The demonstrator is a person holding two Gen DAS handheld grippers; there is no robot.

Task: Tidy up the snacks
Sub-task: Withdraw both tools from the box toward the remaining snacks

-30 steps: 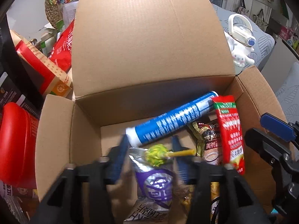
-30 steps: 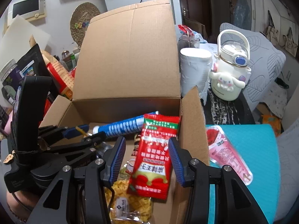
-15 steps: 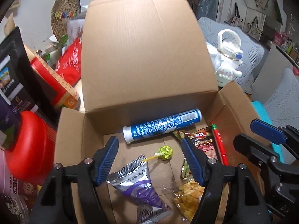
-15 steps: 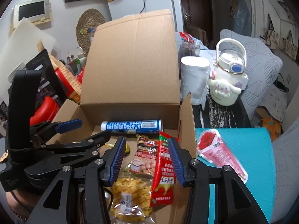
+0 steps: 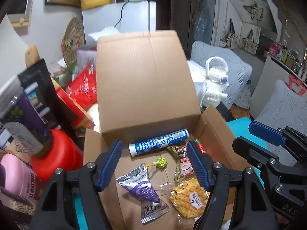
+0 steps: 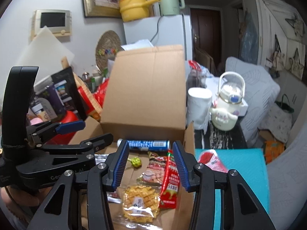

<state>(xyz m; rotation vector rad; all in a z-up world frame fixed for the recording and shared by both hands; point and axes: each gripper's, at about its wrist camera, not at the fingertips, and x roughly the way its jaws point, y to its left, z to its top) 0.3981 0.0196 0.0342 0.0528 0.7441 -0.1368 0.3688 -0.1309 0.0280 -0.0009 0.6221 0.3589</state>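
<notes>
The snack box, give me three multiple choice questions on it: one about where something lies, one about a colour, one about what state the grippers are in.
1. Where does the blue tube lie in the cardboard box?
A. against the back wall
B. outside on the teal mat
C. on top of the waffle snack

2. What colour is the lollipop head?
A. red
B. yellow-green
C. purple

3. What do the left gripper and right gripper hold?
A. each a packet
B. one shared tube
C. nothing

Answers: 1 A, the tube rests along the back wall. 2 B, its wrapper is yellow-green. 3 C, both pairs of jaws stand apart, nothing gripped.
</notes>
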